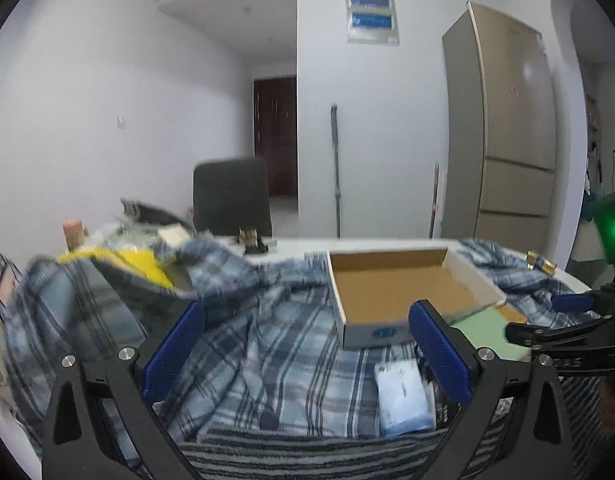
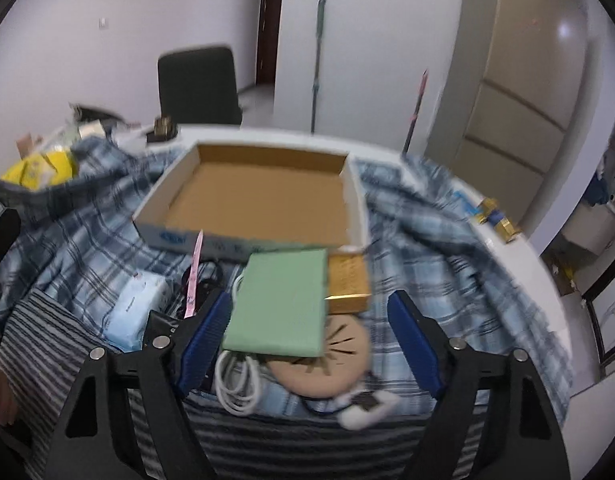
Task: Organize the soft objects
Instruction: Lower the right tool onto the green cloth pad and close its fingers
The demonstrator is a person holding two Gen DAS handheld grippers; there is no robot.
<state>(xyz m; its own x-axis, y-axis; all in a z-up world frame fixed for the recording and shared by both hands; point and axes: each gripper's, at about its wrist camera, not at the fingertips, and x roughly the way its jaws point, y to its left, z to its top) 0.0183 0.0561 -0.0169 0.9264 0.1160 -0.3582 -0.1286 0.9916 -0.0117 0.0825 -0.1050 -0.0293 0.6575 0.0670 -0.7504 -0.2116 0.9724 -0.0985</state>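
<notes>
Far left of the table: yellow packet [image 2: 39, 170] among clutter, plaid blue cloth [image 1: 267, 344] bunched up around it, little free room there. Left gripper [image 1: 307, 348] hangs over the plaid cloth, jaws wide, nothing between the pads; open cloth lies ahead of it up to the box. Light blue soft pack [image 2: 137, 310] lies just left of the right gripper's left finger, on the cloth near the striped fabric [image 2: 47, 344] at the near edge. Centre: shallow cardboard box [image 2: 263, 200], empty brown floor, low white walls, sitting on the cloth. Right gripper [image 2: 311, 336] stands part open over a green flat pad [image 2: 281, 302]; pads do not touch it. White cable [image 2: 237, 384], tan round item [image 2: 327, 356] and gold box [image 2: 347, 280] crowd beneath. Right: white table edge [image 2: 519, 264] curves away, brass pieces [image 2: 497, 218] near it. Behind: dark chair [image 1: 231, 198], mop handle [image 1: 336, 168], tall cabinet [image 1: 507, 132], white walls.
</notes>
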